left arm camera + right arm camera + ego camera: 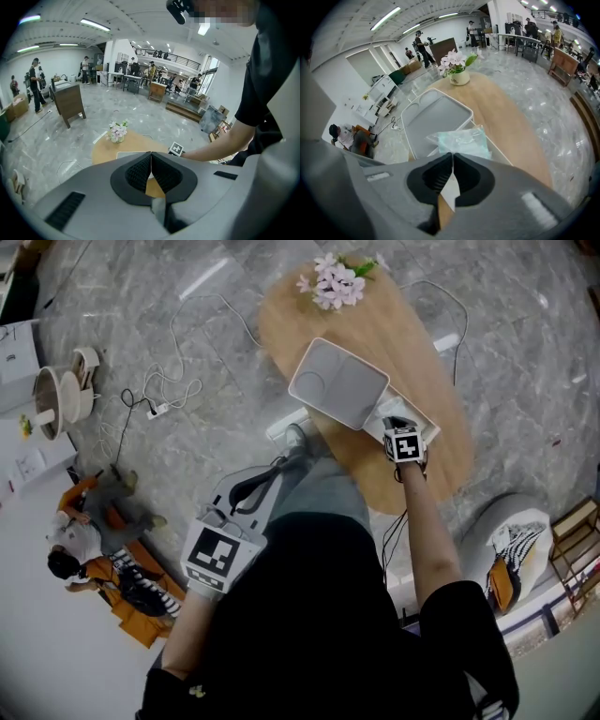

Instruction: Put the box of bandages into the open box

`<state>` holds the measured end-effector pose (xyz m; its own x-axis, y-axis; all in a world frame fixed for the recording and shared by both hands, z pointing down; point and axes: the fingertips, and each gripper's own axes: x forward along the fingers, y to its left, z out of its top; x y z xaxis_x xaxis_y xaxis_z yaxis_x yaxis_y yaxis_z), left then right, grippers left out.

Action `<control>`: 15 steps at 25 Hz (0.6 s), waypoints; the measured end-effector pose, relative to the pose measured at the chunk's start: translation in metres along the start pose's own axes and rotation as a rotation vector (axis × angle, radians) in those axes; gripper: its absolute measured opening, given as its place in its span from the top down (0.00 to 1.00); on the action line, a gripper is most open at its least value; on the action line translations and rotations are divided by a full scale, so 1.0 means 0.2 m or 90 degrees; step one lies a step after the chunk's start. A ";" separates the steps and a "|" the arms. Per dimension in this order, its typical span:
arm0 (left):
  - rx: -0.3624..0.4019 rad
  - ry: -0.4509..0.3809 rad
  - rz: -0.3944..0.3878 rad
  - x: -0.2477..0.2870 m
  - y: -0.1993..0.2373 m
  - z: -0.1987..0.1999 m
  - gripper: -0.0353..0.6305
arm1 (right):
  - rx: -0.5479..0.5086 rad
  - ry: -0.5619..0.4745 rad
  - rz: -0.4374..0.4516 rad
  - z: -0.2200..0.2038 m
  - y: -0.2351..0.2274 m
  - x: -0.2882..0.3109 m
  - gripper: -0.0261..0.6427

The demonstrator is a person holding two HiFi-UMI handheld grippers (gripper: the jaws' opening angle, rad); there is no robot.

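The open box stands on the oval wooden table [403, 343], its grey-white lid [337, 382] swung back and its white rim [494, 144] showing in the right gripper view. Inside it lies a clear-wrapped pale teal packet [461, 140]; whether this is the bandages I cannot tell. My right gripper [401, 427] hangs steeply down over the box, and its jaws [452, 157] are shut with nothing between the pads. My left gripper [272, 470] is held off the table near my body. It is shut and empty too [151, 154].
A vase of pink flowers [336, 279] stands at the table's far end. Cables and a power strip [157, 411] lie on the marble floor to the left. A person [80, 540] sits on the floor there. A cushioned seat [516, 540] is at the right.
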<state>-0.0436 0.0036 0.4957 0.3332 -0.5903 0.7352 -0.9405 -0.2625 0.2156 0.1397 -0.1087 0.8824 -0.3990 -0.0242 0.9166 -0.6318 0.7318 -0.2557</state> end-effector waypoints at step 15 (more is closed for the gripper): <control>-0.083 0.020 0.065 -0.09 0.07 -0.16 0.93 | 0.011 0.071 -0.033 -0.07 -0.08 0.22 0.94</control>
<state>-0.0653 0.0350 0.5068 0.2354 -0.5839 0.7769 -0.9706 -0.1002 0.2188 0.1420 -0.1116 0.9310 -0.2892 0.0145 0.9572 -0.6619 0.7194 -0.2108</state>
